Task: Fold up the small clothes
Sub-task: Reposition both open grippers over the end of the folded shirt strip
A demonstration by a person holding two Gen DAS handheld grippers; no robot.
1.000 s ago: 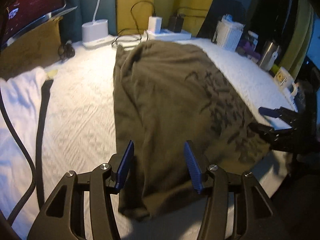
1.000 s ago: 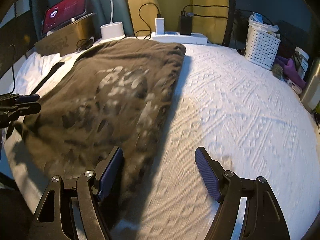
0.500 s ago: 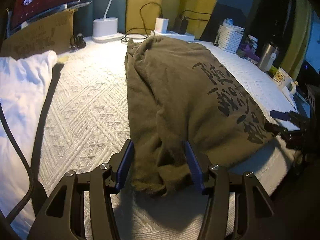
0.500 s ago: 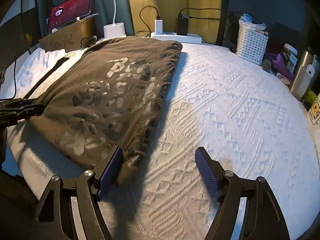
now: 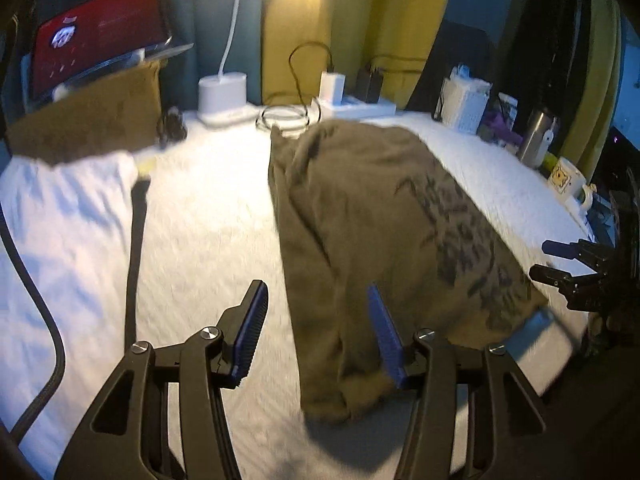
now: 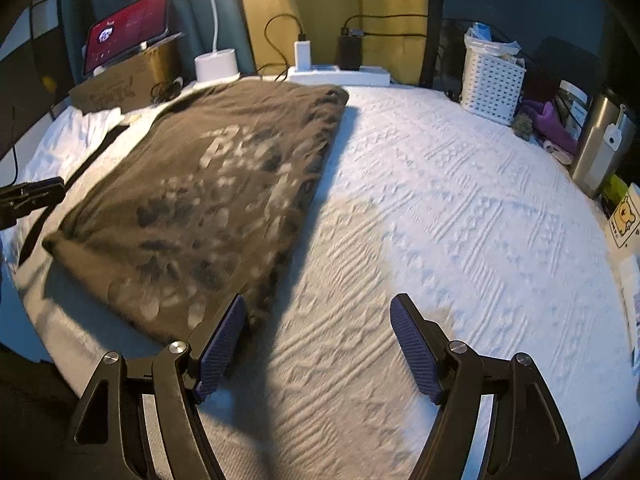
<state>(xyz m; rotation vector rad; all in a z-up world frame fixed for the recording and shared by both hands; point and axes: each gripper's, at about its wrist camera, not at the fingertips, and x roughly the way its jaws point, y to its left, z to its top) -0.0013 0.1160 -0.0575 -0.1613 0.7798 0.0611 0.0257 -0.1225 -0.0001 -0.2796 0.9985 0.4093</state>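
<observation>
An olive-brown shirt (image 5: 384, 216) with a dark print lies folded lengthwise on the white bedspread (image 5: 208, 216). My left gripper (image 5: 318, 332) hovers open over the shirt's near left corner. Its right finger is above the cloth and its left finger above bare bedspread, with nothing pinched. In the right wrist view the shirt (image 6: 216, 184) spreads to the left. My right gripper (image 6: 318, 344) stands wide open at the near right corner, its left finger at the cloth's edge. Each gripper shows in the other's view: the right gripper (image 5: 560, 264) and the left gripper (image 6: 32, 196).
A white garment (image 5: 60, 220) and a black strap (image 5: 136, 240) lie at the left. Along the back stand a tablet on a cardboard box (image 6: 120, 80), a lamp base (image 6: 216, 64), a power strip (image 6: 340, 74) and a white basket (image 6: 492, 80). A steel tumbler (image 6: 600, 148) sits at the right.
The left gripper has drawn back and up; the shirt's corner, between its fingers half a second ago, now lies mostly under the right finger. The right gripper's view hardly differs.
</observation>
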